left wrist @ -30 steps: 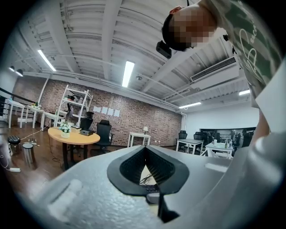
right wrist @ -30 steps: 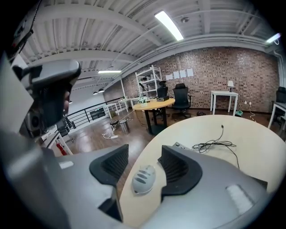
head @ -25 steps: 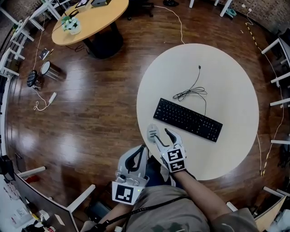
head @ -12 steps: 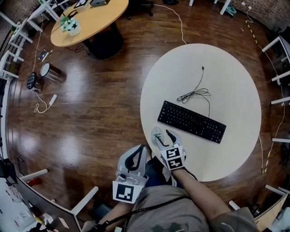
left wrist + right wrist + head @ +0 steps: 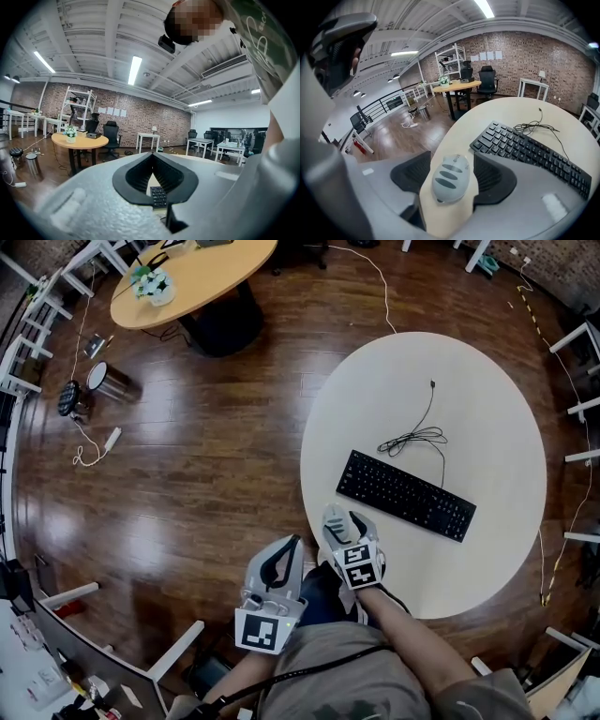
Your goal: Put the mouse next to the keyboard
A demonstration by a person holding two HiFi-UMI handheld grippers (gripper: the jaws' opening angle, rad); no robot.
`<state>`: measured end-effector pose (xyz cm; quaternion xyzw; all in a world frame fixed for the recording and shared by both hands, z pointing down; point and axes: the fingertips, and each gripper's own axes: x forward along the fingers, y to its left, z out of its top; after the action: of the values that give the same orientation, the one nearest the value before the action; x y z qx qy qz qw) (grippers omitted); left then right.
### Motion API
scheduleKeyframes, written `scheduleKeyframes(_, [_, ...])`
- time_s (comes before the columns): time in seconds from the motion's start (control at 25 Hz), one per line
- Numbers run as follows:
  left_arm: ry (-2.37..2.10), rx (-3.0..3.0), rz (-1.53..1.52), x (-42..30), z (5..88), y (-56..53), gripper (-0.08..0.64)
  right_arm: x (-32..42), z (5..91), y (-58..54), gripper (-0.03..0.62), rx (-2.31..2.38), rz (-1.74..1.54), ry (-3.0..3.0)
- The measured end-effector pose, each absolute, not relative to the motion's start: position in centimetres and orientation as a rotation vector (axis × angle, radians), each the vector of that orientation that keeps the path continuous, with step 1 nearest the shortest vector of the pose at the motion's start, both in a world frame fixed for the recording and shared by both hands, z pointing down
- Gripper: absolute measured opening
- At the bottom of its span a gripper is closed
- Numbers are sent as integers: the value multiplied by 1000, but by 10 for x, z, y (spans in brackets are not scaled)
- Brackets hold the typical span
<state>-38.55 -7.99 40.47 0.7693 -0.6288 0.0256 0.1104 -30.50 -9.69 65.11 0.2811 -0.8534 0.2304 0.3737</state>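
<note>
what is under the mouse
The mouse rests on the bare top of the round table, near its edge. The patch right beneath it is covered by the mouse, so nothing more shows there.

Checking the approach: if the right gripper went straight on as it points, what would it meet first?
Most likely the mouse, lying on the table between the fingers of the right gripper, which have just been opening and are not clamped on it.

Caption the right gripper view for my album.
Right tool, jaws just opened wider, straddles the untouched grey mouse near the keyboard on a table.
</note>
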Motion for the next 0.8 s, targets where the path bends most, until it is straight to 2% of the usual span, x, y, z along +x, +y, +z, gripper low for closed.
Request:
scheduleKeyframes(0.56, [-1801, 2212, 225, -387, 442, -89, 2, -292, 674, -101, 293, 759, 694, -2048])
scheduleKeyframes(0.8, [-1839, 2182, 120, -397, 445, -84, 2, -300, 683, -89, 293, 768, 709, -2022])
